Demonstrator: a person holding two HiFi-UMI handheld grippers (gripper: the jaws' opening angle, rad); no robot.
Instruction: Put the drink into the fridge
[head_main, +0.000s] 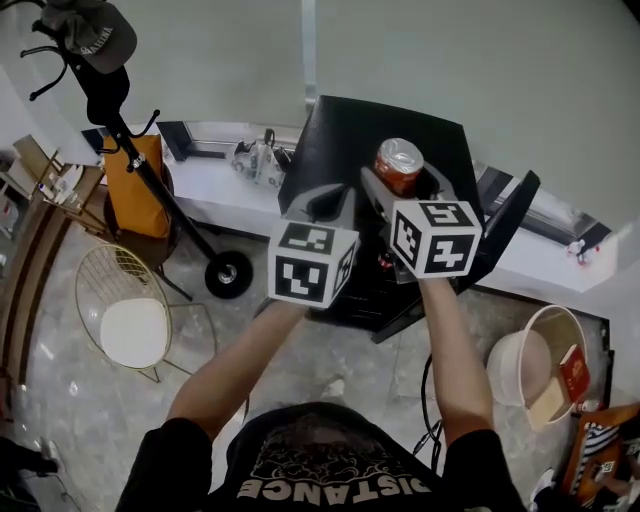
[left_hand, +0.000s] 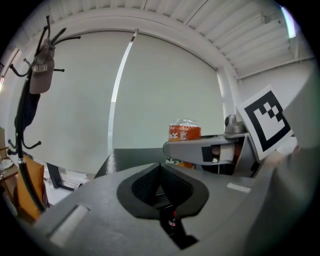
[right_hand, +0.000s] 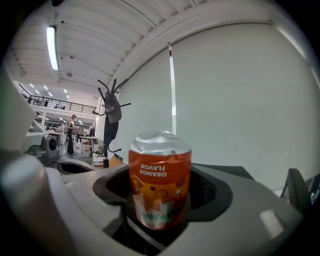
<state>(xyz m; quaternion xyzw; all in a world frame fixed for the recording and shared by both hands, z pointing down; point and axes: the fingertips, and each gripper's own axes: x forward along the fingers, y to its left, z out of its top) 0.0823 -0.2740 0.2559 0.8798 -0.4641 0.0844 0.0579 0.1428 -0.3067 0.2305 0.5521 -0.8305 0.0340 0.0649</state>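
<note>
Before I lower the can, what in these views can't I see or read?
- Fridge interior and shelves: in the head view, covered by the left gripper and right gripper; both gripper views look over its top.
- Can base: in the right gripper view, sunk between the jaws.
- Red speck: in the left gripper view, only a sliver shows below the closed jaws, too small to identify.

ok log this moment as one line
right tool: shut on orange can | left tool: shut, empty | can: held by black fridge, not yet inside
</note>
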